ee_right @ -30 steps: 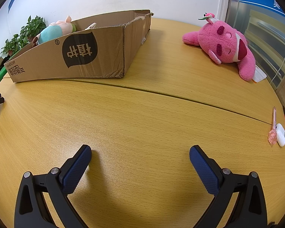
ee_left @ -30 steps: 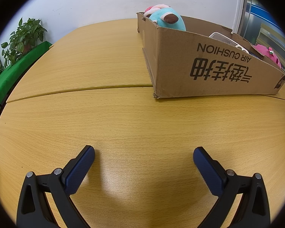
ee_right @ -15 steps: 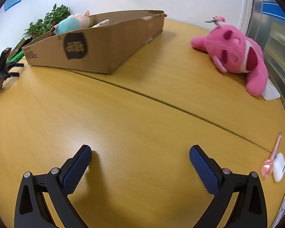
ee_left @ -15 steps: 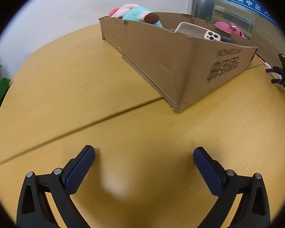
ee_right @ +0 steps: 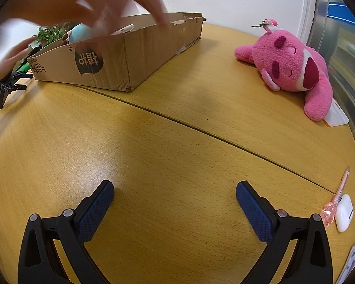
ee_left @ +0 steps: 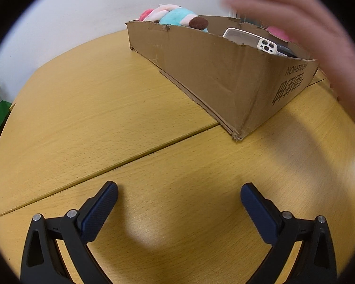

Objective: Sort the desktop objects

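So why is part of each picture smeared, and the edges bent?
Left wrist view: a moving hand blurs across the top right, while the cardboard box stays sharp. Right wrist view: another blurred hand smears top left; the fisheye lens curves the table seam.

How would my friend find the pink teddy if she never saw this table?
Start at the long cardboard box on the wooden table, then look right across bare tabletop. The pink teddy lies there on its side, outside the box. It is the only big fluffy pink thing; the pen and white earbud case nearby are tiny.
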A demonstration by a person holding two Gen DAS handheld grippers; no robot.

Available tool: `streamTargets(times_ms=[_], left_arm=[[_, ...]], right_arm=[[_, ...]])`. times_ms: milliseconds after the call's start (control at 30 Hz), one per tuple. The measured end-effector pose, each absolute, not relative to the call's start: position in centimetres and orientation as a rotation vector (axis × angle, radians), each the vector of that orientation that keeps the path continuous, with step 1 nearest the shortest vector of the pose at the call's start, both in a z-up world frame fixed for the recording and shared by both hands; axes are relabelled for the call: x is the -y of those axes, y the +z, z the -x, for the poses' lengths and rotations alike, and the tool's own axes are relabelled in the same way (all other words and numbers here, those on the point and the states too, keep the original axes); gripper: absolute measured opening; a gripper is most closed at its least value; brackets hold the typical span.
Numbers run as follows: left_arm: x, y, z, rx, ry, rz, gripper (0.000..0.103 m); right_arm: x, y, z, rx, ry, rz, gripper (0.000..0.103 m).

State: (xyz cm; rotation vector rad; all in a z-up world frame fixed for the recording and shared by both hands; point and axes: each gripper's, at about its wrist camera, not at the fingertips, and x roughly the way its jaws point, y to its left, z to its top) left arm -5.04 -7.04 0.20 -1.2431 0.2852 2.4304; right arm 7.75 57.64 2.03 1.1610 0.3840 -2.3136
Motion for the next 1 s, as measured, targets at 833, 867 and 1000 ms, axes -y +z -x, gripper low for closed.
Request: streamTargets(times_ms=[833, 867, 1000], left_arm=[[6.84, 0.24, 5.36, -0.284, 2.434, 1.245, 0.103], [6.87, 0.27, 5.37, -0.284, 2.435, 1.244, 0.103], [6.73, 0.29, 5.31, -0.283, 2.436, 1.244, 0.103]], right_arm=[[-57.64, 2.03, -7.76, -0.384, -2.314, -1.160, 0.103], [-57.66, 2.04, -7.76, -0.383, -2.314, -1.161, 0.103], [-57.81, 1.97, -7.88, -0.383, -2.313, -1.161, 0.103]])
